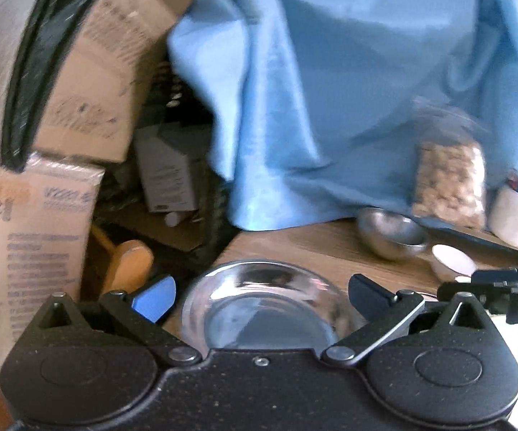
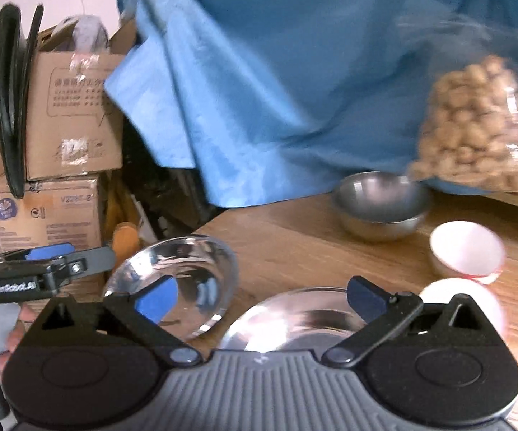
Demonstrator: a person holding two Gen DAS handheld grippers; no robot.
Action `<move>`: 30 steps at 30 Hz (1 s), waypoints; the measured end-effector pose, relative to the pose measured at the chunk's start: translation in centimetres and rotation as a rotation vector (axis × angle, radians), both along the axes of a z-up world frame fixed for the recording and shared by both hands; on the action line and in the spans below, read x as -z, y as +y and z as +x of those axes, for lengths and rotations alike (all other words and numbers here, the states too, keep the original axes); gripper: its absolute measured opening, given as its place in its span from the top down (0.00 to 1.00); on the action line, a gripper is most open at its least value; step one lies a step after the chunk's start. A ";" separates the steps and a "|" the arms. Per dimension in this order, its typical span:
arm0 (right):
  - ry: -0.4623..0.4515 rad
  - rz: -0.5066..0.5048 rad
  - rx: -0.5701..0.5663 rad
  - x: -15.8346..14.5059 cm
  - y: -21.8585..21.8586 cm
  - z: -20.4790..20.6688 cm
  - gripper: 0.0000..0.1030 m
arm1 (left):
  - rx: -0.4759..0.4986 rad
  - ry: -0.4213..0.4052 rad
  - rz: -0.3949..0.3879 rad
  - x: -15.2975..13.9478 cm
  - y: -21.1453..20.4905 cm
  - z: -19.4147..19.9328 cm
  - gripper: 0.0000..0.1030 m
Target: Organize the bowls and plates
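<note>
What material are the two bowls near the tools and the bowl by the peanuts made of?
Left bowl: clear glass, seemingly; the table shows through it. Near dish: shiny, probably glass or metal; unclear. Far bowl: brushed steel by its dull grey sheen.

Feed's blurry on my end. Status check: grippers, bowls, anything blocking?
Left gripper open over glass bowl. Right gripper open over steel plate. Steel bowl, white cups behind; nothing blocking.

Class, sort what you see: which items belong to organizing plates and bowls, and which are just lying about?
Belongs:
glass bowl
glass plate
steel bowl
white cup-like bowl

Lying about:
bag of peanuts
blue cloth
cardboard boxes
white jar
</note>
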State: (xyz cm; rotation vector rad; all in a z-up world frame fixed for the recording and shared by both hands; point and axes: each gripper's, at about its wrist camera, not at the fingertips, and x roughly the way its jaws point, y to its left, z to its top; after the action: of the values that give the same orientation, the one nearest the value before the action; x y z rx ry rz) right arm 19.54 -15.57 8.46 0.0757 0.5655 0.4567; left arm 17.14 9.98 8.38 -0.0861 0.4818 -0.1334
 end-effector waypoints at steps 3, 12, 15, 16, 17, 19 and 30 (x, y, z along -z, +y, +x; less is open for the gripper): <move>-0.017 0.007 0.043 -0.5 -2.6 -0.8 0.00 | 0.047 -0.010 -0.012 -0.3 -1.8 -0.5 0.01; -0.018 0.060 0.154 -0.2 -9.9 -2.3 0.00 | 0.169 0.031 0.025 0.6 -8.3 0.2 0.01; -0.008 0.085 0.186 0.6 -12.1 -3.3 0.00 | 0.204 0.080 -0.003 1.5 -10.1 -0.2 0.01; -0.010 0.083 0.202 0.8 -12.6 -3.7 0.00 | 0.215 0.091 -0.019 1.7 -10.7 -0.5 0.01; -0.014 0.079 0.218 1.1 -13.1 -4.0 0.00 | 0.220 0.100 -0.029 1.9 -11.0 -0.8 0.01; -0.010 0.081 0.237 1.8 -14.2 -4.5 0.00 | 0.231 0.115 -0.031 2.2 -11.9 -1.1 0.01; 0.068 0.229 0.187 4.7 -16.1 -4.5 0.00 | 0.118 0.231 -0.077 4.7 -11.7 -1.5 0.01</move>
State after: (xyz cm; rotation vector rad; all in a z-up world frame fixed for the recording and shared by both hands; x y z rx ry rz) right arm 15.04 -31.70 3.73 0.3615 0.5657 0.3359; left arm 15.64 -1.77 3.73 -0.1499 0.7125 -0.2599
